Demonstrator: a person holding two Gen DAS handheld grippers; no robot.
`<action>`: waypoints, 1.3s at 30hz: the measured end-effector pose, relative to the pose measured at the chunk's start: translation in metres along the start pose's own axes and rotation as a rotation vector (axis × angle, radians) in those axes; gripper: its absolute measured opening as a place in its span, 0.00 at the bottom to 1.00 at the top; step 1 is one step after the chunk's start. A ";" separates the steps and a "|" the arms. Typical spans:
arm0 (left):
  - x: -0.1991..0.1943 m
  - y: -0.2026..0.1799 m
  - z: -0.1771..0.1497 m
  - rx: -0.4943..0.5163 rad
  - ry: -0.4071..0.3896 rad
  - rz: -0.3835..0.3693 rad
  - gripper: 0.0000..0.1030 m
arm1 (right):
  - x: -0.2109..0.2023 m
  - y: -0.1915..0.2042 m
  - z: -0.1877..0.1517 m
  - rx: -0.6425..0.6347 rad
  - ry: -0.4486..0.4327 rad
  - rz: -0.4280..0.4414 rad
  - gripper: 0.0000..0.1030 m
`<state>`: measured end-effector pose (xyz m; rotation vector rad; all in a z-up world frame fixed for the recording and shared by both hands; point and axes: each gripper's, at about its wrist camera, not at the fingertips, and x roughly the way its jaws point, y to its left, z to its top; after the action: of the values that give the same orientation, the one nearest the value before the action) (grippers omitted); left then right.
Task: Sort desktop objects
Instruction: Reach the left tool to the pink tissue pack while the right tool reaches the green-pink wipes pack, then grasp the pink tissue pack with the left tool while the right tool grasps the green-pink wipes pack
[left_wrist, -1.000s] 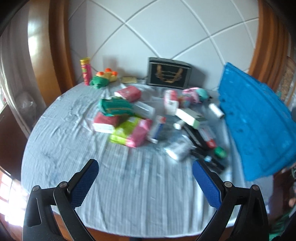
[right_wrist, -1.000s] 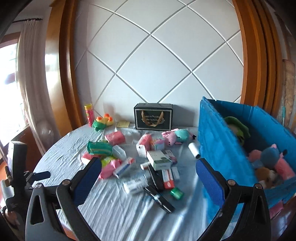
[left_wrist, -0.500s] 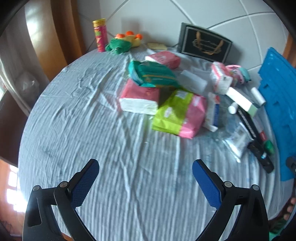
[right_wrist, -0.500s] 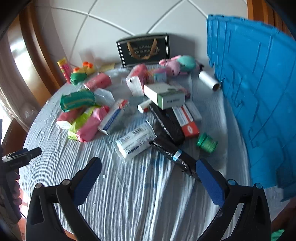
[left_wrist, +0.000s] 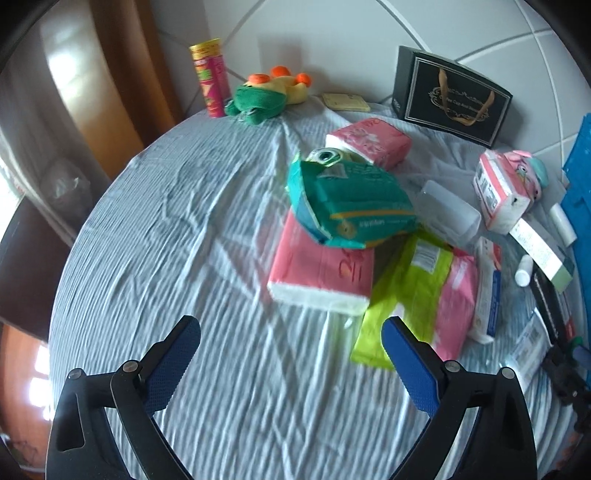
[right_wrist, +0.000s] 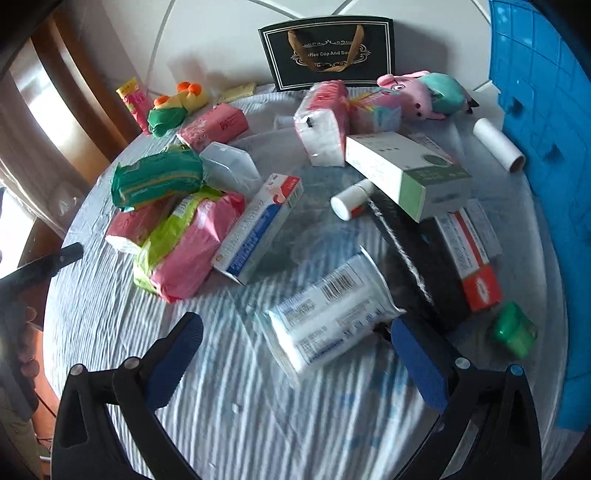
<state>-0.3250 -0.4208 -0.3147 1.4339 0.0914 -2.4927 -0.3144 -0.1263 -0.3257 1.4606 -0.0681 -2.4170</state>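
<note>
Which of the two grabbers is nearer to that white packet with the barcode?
Right. The right gripper hangs open just before the white packet, which lies between its jaws. The left gripper is open over by the pink tissue pack.

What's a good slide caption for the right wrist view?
Open right tool poised over a white barcode packet amid cluttered table items.

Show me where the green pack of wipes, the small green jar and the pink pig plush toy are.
green pack of wipes (left_wrist: 351, 199): left wrist view, middle of its top face.
small green jar (right_wrist: 513, 329): right wrist view, on its side wall.
pink pig plush toy (right_wrist: 413, 94): right wrist view, on its pink head.
</note>
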 end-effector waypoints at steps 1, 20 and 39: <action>0.008 -0.003 0.004 0.015 0.001 -0.008 0.97 | 0.003 0.004 0.003 0.010 -0.002 -0.002 1.00; 0.113 -0.011 0.029 0.117 0.111 -0.152 0.90 | 0.096 0.055 0.051 0.212 0.095 -0.117 1.00; 0.090 0.070 -0.019 0.055 0.129 -0.118 0.90 | 0.141 0.155 0.047 0.142 0.155 -0.195 1.00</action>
<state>-0.3340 -0.5025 -0.3965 1.6575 0.1374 -2.5106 -0.3784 -0.3198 -0.3924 1.7903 -0.0653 -2.4831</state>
